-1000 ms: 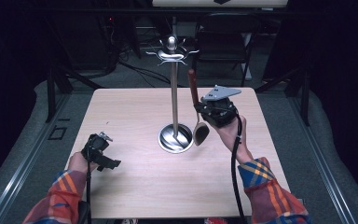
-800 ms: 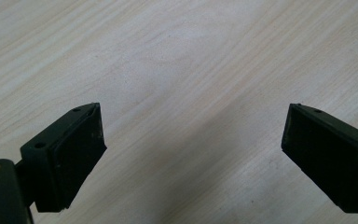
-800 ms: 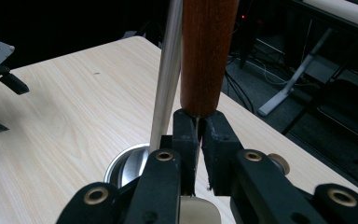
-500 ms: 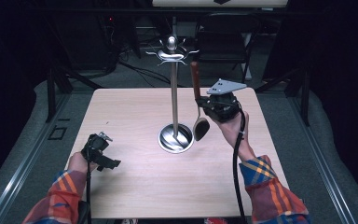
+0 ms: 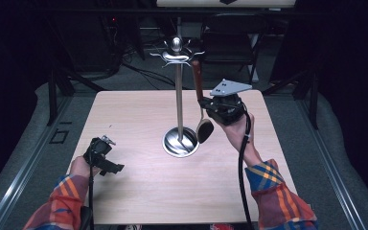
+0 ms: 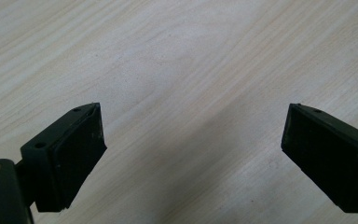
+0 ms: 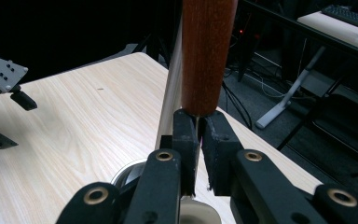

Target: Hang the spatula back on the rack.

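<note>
High view: the right gripper (image 5: 207,103) pinches a spoon (image 5: 201,103) at the thin neck below its wooden handle, near the far right part of the table (image 5: 134,115). The spoon hangs close to upright, handle up, bowl down just above the tabletop and just beside the round base of the stand (image 5: 178,96). The handle's top sits a little below and to the right of the stand's hooked crown, close to it but apart.

In the right gripper view the jaws are pressed together on the metal neck, with the brown handle (image 7: 208,51) rising straight out of them and the stand's pole just behind.

The left gripper (image 5: 106,155) rests low near the near left edge, well apart from the stand; in the left gripper view its jaws stand wide apart over bare wood, holding nothing.

The right hand is the nearer one. Hanging the spoon would likely call for a lift and a short shift left toward a hook.
</note>
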`<state>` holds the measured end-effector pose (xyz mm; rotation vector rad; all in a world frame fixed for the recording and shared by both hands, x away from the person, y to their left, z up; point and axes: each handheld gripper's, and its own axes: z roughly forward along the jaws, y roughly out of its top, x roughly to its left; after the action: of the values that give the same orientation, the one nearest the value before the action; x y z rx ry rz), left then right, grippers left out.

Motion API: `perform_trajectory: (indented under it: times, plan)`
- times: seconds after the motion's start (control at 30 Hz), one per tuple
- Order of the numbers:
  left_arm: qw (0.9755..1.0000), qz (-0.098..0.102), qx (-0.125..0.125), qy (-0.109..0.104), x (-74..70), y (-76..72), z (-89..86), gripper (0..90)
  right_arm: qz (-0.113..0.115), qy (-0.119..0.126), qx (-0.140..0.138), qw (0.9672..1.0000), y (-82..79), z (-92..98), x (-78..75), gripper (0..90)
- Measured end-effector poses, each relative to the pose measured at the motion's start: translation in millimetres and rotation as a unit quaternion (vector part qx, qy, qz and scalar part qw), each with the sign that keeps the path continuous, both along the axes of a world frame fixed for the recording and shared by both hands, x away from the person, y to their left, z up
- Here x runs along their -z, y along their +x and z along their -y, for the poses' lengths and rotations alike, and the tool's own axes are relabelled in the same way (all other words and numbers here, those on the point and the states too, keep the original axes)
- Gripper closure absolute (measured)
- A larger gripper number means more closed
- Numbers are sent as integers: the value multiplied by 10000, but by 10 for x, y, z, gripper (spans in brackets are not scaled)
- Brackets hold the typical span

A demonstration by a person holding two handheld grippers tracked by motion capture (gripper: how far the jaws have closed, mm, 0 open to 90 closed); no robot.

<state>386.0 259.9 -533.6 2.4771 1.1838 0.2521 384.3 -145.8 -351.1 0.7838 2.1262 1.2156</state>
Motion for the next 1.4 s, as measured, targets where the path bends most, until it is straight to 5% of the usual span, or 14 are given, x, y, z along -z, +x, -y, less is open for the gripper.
perform_trajectory:
  times: [1.4]
  plan:
    - [10000, 10, 9, 2, 8, 4, 9, 59, -73, -33, 37, 10000, 111, -124, -8, 840]
